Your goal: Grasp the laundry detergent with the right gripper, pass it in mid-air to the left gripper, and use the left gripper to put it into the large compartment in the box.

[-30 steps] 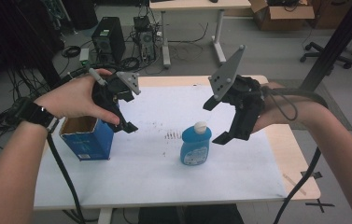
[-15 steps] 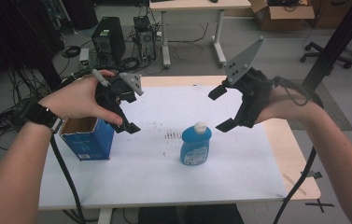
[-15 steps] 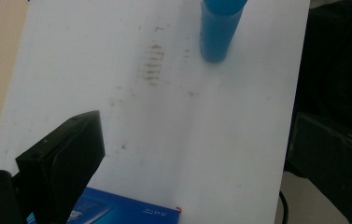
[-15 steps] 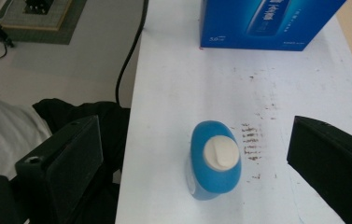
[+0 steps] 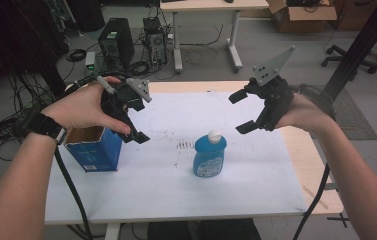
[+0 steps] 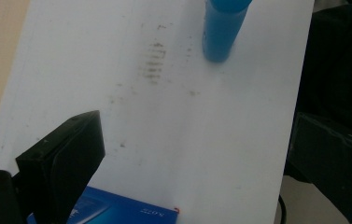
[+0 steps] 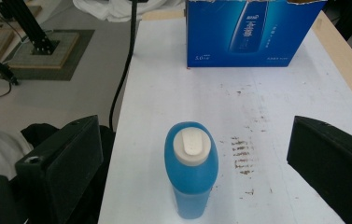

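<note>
White paper covers the table (image 5: 256,195), smudged with brown marks near its middle. On it a blue bottle (image 5: 209,154) with a white cap stands upright, liquid up to the neck. Left of it sits an open-topped blue box (image 5: 94,148); its inside can't be made out. Left gripper (image 5: 135,116) hovers beside the box, right gripper (image 5: 241,111) above the bottle's far right, both jaws spread, empty.
</note>
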Motion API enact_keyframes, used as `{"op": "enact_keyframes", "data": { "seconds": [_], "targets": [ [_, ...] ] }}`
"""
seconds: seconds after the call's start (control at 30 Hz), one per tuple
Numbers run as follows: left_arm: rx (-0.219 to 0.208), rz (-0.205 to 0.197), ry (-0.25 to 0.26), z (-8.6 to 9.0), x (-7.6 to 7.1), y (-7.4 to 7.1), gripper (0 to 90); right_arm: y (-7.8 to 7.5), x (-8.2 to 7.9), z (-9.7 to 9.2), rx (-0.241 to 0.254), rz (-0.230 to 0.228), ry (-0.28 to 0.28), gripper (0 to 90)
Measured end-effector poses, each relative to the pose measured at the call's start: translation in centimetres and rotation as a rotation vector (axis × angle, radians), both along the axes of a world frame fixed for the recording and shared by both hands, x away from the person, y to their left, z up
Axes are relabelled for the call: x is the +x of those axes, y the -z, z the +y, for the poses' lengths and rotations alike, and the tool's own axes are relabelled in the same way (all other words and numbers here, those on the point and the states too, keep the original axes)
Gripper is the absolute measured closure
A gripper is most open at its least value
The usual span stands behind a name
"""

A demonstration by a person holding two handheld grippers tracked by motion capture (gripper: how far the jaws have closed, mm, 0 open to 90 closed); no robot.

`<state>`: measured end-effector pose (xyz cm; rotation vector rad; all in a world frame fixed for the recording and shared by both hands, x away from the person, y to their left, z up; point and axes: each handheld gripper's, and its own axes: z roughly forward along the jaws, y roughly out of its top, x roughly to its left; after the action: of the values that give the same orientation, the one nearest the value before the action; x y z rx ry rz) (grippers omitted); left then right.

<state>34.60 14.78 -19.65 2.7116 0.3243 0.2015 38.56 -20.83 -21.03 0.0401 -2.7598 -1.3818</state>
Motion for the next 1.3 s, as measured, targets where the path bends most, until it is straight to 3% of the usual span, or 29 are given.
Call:
{"op": "enact_keyframes", "data": {
  "seconds": [0.2, 0.47, 0.8, 1.3],
  "targets": [
    [0.001, 0.000, -0.002, 0.1, -0.1, 0.0, 4.1, 2.0, 0.8, -0.5, 0.020, 0.021, 0.007, 3.4],
    [0.000, 0.004, -0.014, 0.2, -0.2, 0.1, 4.1, 5.4, 1.3, -1.4, 0.095, 0.044, 0.011, 4.2],
    [-0.001, 0.007, -0.021, 0.3, -0.3, 0.3, 4.1, 9.4, 1.6, -1.1, 0.093, 0.089, 0.012, 5.1],
    [-0.004, 0.015, -0.020, 0.3, -0.3, 0.7, 4.2, 12.6, 1.6, -0.1, 0.079, 0.097, 0.016, 5.0]
  ]
}}
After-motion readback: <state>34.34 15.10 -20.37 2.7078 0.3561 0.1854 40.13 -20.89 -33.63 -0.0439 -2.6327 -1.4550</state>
